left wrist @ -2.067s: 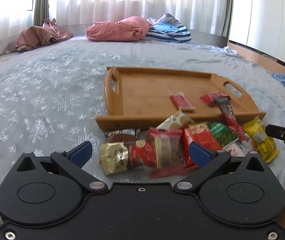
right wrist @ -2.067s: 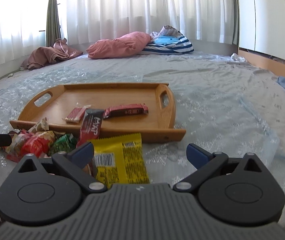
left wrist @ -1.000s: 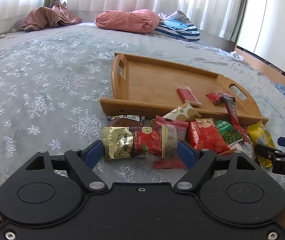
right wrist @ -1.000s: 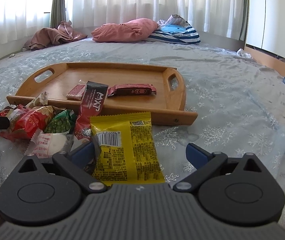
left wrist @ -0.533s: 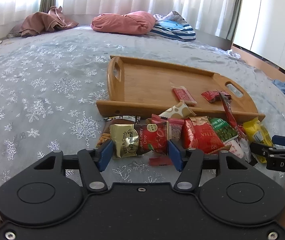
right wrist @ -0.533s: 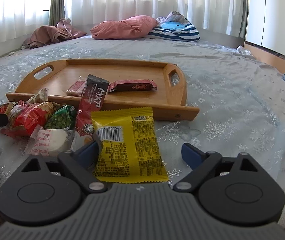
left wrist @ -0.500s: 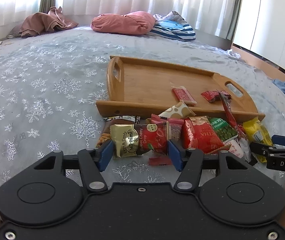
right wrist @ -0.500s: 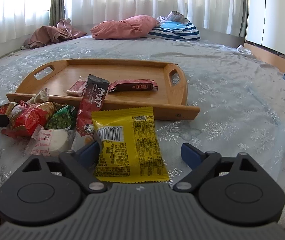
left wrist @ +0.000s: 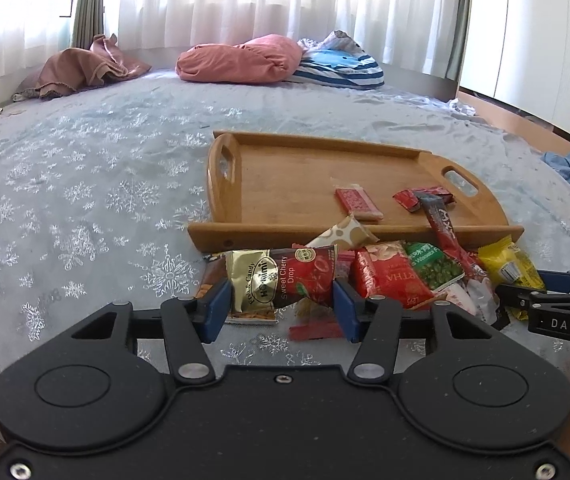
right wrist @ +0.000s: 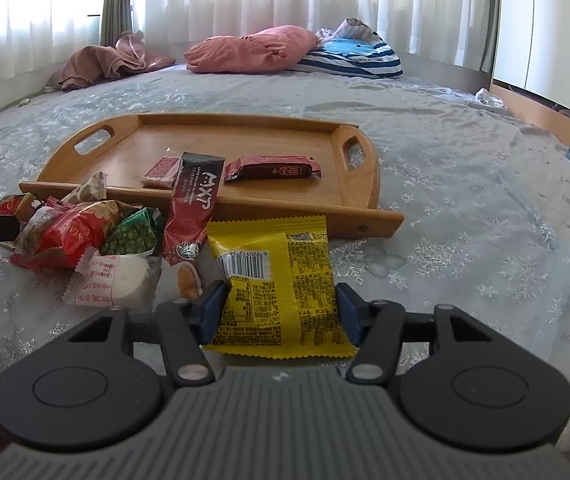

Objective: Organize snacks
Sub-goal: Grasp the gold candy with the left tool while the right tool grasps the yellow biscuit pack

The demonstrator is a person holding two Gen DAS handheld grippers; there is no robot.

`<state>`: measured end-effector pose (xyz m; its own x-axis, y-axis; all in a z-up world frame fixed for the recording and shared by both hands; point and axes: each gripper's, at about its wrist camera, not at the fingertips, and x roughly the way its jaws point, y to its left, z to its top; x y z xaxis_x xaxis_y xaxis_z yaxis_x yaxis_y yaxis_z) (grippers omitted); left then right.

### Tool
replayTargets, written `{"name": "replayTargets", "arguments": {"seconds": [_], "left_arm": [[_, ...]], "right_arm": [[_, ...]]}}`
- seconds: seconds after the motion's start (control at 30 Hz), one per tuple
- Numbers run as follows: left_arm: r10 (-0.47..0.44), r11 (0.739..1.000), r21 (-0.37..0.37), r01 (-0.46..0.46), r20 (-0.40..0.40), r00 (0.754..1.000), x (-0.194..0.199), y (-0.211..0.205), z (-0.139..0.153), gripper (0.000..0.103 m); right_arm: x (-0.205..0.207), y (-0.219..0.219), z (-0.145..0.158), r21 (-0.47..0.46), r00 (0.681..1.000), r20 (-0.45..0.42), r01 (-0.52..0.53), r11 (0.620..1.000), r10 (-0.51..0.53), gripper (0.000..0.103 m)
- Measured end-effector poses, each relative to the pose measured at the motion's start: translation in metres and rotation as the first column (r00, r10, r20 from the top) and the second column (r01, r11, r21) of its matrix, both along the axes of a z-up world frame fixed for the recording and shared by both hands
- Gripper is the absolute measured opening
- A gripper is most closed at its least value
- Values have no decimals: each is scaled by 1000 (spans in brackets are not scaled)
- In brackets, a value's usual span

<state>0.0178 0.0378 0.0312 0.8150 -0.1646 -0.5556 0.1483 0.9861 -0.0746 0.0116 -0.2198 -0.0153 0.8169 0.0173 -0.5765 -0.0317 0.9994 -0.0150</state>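
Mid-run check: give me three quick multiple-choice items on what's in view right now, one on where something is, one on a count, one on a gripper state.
1. Where does the dark MIXT stick lie?
A. Flat in the middle of the tray
B. Leaning over the tray's near rim
C. By the pink pillow

2. How many snacks lie fully inside the wooden tray?
A. Two
B. Five
C. None

3. What is the right gripper doing?
A. Spread wide over bare sheet
B. Closed on the yellow packet
C. Holding the tray handle

Answers:
1. B: its top end rests over the rim, its lower end in the pile.
2. A: a small red wafer pack and a dark red bar.
3. B: both blue pads press the sides of the yellow packet.
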Motion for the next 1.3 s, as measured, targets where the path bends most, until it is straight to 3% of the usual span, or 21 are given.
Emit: {"name": "replayTargets", "arguments": {"seconds": [0.37, 0.7, 0.83, 1.03, 1.2, 1.3], "left_arm": [[-9, 1000, -5, 9, 12, 1000, 2, 1, 12, 52], [-12, 1000, -13, 12, -4, 1000, 17, 1, 26, 52], [-31, 1000, 1, 31, -50, 998, 35, -3, 35, 52], [-24, 999, -44, 18, -137, 990, 69, -3, 44, 52], [-53, 998, 26, 57, -134, 990, 92, -19, 54, 52], [-80, 996, 28, 85, -160, 984, 106, -27, 55, 52]], "right_arm": [[-7, 1, 11, -38, 1000, 20, 5, 999, -5, 60], [3, -9, 28, -10, 999, -1, 37, 999, -37, 60], [23, -12, 41, -5, 997, -79, 10, 1000, -11, 60], [63, -14, 64, 15, 981, -188, -45, 999, 47, 63], [110, -17, 72, 30, 940, -334, -64, 997, 71, 63], [136, -17, 68, 36, 911, -407, -62, 997, 71, 63]]}}
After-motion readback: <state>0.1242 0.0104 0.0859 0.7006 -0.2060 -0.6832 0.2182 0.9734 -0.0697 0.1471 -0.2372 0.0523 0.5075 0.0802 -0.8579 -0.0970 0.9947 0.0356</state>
